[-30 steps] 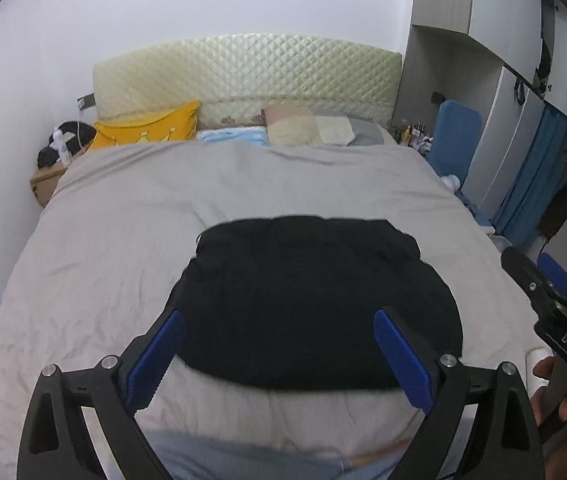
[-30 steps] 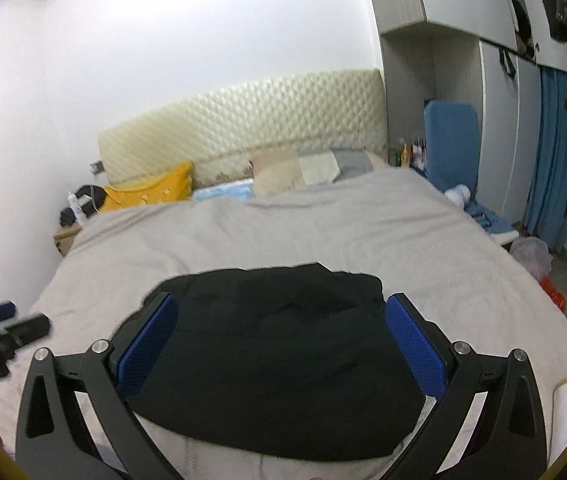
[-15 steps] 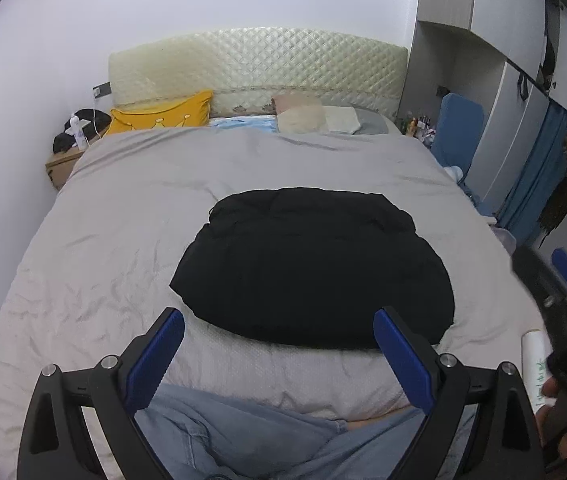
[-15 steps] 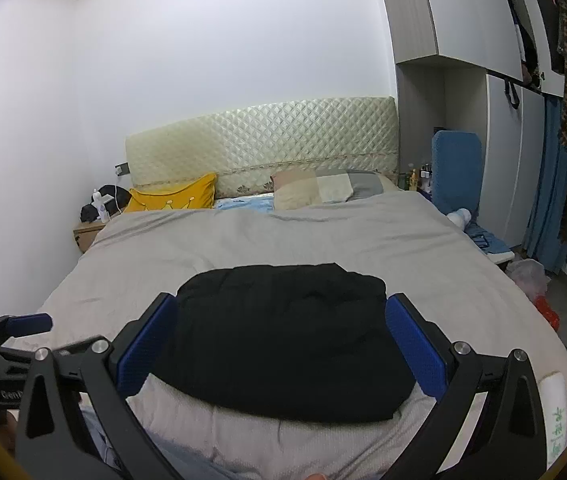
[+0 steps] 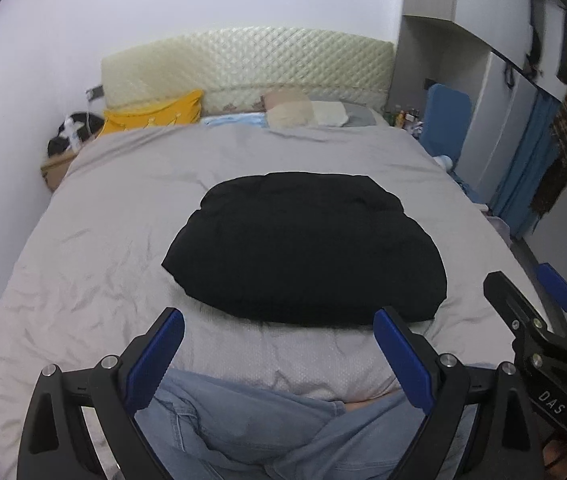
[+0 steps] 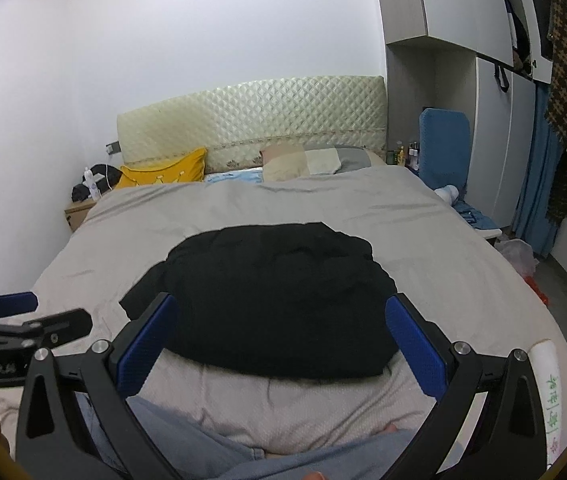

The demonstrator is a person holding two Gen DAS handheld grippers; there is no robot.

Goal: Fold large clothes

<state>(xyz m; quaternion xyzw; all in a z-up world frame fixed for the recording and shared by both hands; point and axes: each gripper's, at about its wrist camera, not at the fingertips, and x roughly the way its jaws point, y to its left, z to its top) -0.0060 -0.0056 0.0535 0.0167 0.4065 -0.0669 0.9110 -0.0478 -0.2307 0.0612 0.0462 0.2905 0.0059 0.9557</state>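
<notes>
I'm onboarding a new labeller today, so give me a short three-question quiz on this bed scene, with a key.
1. True or false: the left tongs are shut on the black garment.
2. Multiple choice: the black garment lies on A) the floor, B) the grey bed cover, C) the yellow pillow.
3. Fill in: the pale blue denim lies at the ____ edge of the bed, nearest the cameras.

Key:
1. False; both the left tongs and the right tongs are open and hold nothing.
2. B.
3. Near.
</notes>
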